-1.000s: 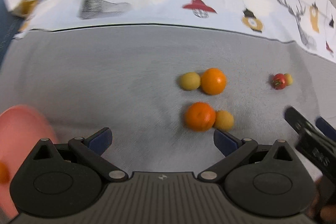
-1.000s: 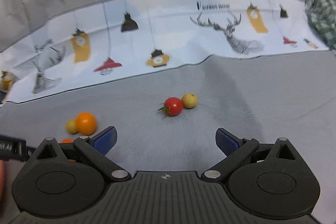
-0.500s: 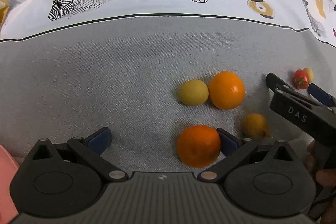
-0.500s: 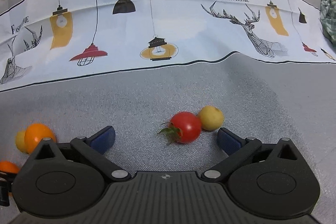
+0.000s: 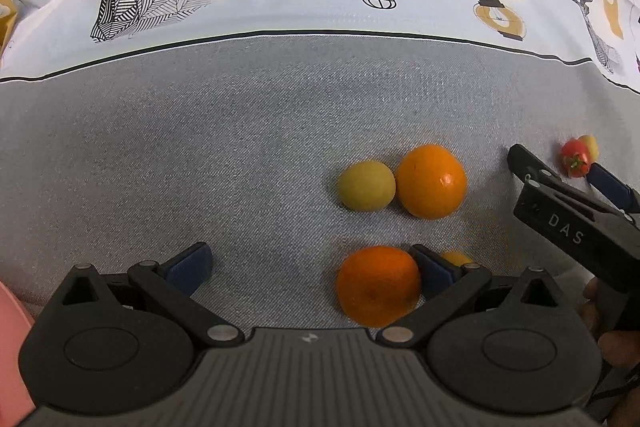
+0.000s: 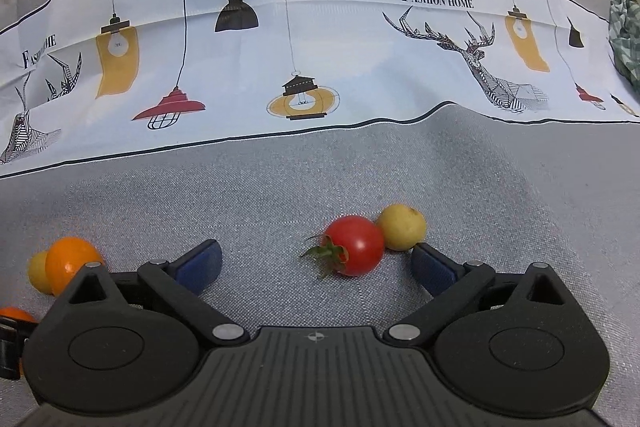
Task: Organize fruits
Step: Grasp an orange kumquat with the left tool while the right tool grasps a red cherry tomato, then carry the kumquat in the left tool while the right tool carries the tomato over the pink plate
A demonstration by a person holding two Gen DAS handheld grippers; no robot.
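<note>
The left gripper (image 5: 308,265) hangs low over the grey cloth (image 5: 200,147) with its fingers wide apart. Nearest to it, an orange (image 5: 378,285) lies between them, right against the inner face of the right finger (image 5: 434,273); whether the two touch is hard to say. A small yellow fruit (image 5: 456,258) peeks out just behind that finger. A pink dish (image 5: 12,339) shows at the lower left edge. Farther on, a second orange (image 5: 432,181) sits touching a pale yellow fruit (image 5: 366,186) on its left.

To the right, the right gripper (image 6: 316,263) is also spread open, low over the same cloth. A red tomato (image 6: 358,245) with a green stem lies between its fingers, nearer the right finger (image 6: 432,269), touching neither. A small yellow fruit (image 6: 402,227) rests against the tomato's far right side. Beyond all the fruit runs a white printed band (image 6: 320,47) with lamps, deer and the words "Fashion Home".
</note>
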